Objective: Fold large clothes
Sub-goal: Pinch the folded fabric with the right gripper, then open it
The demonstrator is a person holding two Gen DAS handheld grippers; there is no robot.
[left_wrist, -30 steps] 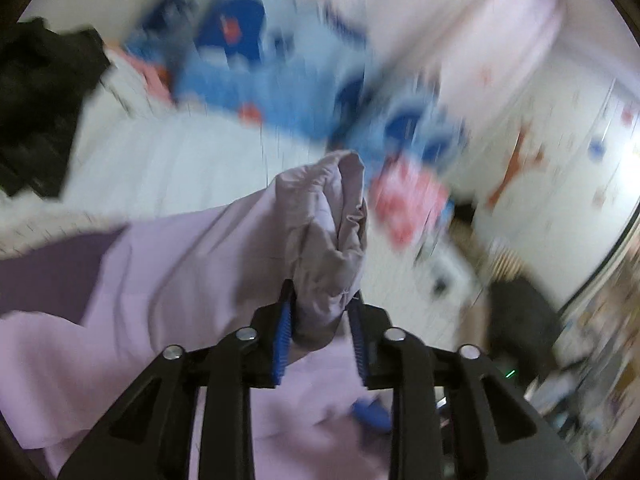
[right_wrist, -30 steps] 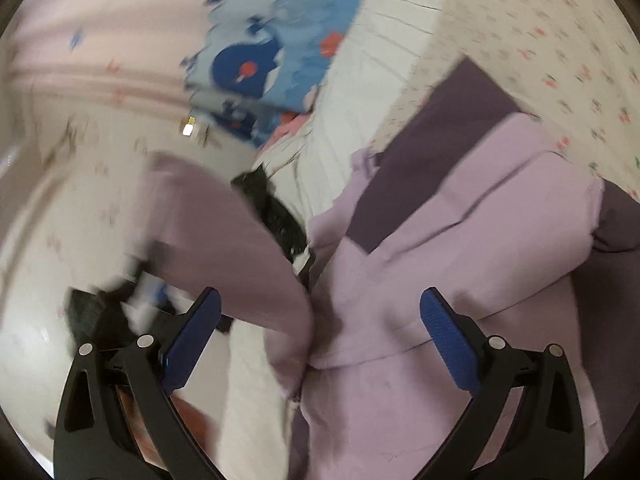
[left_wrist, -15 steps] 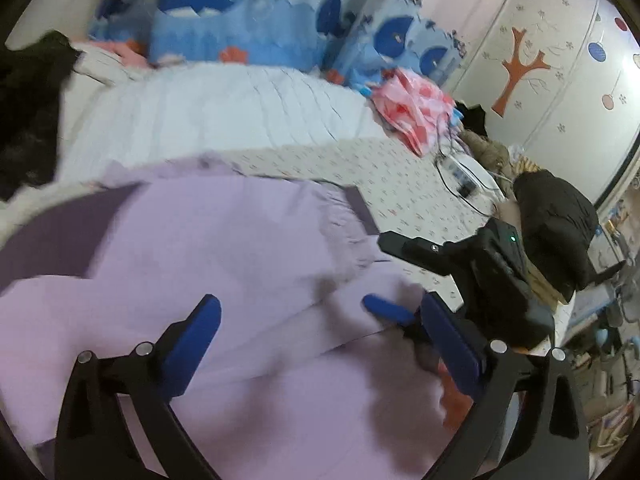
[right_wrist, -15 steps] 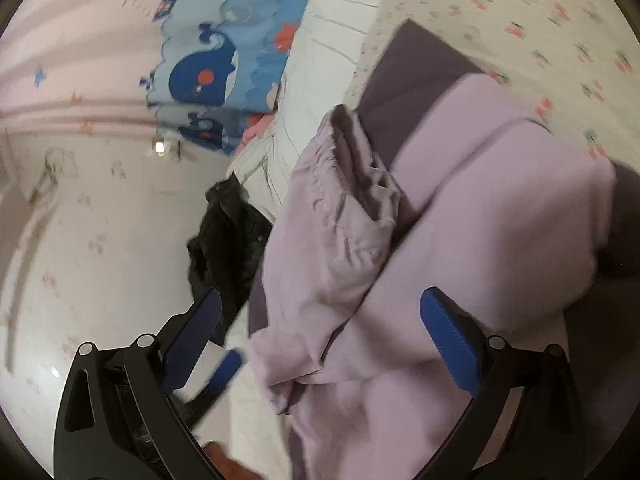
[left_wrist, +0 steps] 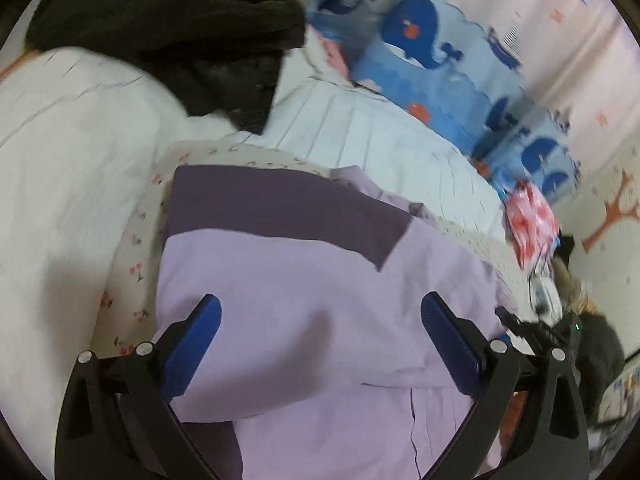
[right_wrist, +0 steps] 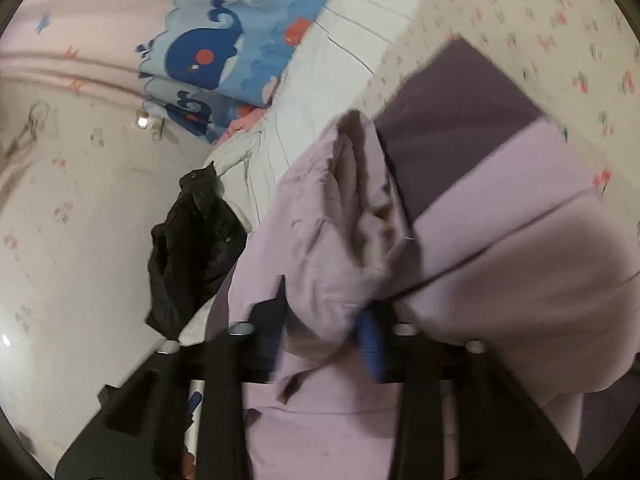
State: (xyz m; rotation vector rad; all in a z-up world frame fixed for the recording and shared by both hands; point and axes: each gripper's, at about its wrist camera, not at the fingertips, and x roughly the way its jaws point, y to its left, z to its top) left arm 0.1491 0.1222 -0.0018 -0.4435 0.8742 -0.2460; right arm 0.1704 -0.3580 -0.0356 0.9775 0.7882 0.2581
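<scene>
The lilac-and-dark-purple fabric garment (left_wrist: 304, 320) lies half folded on the flower-print bed (left_wrist: 132, 272), toward its pillow end. The right gripper (right_wrist: 320, 332) has just closed, clamping a bunched lilac fold; the left gripper (left_wrist: 320, 340) hovers spread, empty. Carry that fold across evenly, keeping edges aligned.

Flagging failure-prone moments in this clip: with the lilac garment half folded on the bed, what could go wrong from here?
1. The right gripper, whose jaws have just been closing, pinches a loose bunched fold of the lilac garment; it may grab only some layers or slip.
2. The left gripper is open above the folded part, so nothing pins it; a pull could drag the fold apart.
3. The black garment lies nearby and could snag.
</scene>
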